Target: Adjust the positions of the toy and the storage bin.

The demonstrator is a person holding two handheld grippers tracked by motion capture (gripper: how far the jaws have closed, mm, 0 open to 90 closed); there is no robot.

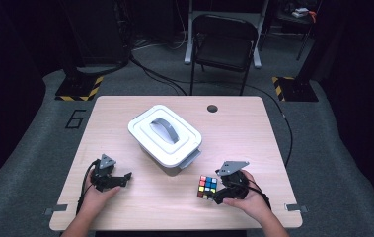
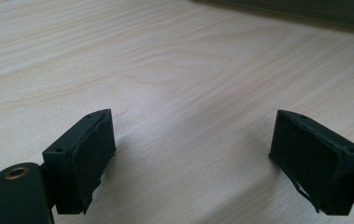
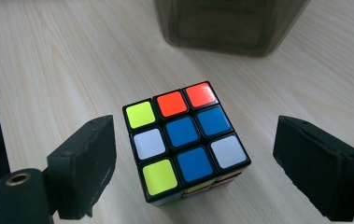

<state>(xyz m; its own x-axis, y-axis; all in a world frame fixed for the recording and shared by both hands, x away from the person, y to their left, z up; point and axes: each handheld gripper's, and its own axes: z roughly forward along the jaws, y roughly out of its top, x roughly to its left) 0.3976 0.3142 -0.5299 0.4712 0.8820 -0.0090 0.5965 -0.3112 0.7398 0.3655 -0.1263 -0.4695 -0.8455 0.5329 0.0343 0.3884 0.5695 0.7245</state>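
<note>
Cube not yet gripped.
Right gripper (image 3: pixel 193 163) jaws spread around the Rubik's cube (image 3: pixel 185 140), lower centre, pads clear; left gripper (image 2: pixel 193 158) spread, empty; lidded bin (image 1: pixel 165 136) shut.

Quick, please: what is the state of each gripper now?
Left gripper: open, holding nothing.
Right gripper: open around the multicoloured plastic puzzle cube, pads not touching.

On the counter (image 1: pixel 125 207), a lidded container (image 1: pixel 165 135) sits at centre; a puzzle cube (image 1: pixel 207 187) lies nearer the person, to its right, between the right tongs (image 3: pixel 193 168). Left tongs (image 1: pixel 124 178) rest front left.
</note>
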